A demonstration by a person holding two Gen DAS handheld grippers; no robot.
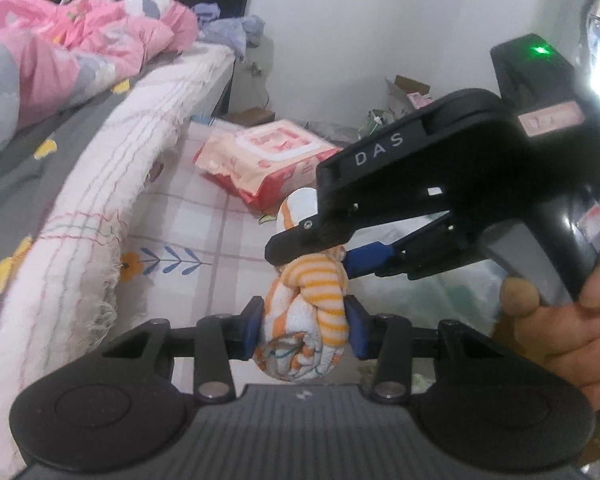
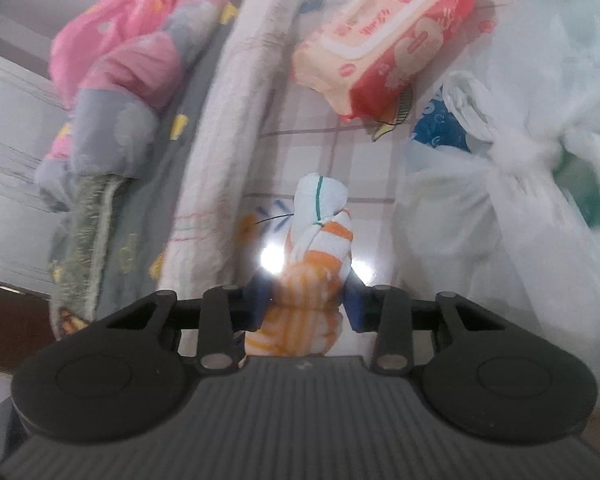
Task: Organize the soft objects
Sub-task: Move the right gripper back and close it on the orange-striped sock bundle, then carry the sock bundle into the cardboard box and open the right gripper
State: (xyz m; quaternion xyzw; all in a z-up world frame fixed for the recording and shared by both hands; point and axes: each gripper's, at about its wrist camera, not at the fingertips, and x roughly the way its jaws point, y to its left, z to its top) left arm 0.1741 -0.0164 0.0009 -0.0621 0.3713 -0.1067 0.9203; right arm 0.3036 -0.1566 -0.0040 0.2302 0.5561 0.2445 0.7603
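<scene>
Rolled towel (image 1: 304,332) white with orange stripes, thin green line. Claw pads (image 1: 249,330) blue, claw bodies black. Wipes pack (image 1: 266,158) red and cream. Floor mat (image 1: 204,236) pale pink-white check, blue-orange flower print. Blanket (image 1: 80,44) pink with grey clouds. Bag (image 2: 500,208) translucent white.

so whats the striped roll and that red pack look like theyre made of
Striped roll: soft terry-like cloth, matte and fuzzy, with orange and white stripes; probably a towel. Red pack: thin glossy plastic film, crinkled at its sealed ends, with a stiffer-looking lid flap.
</scene>
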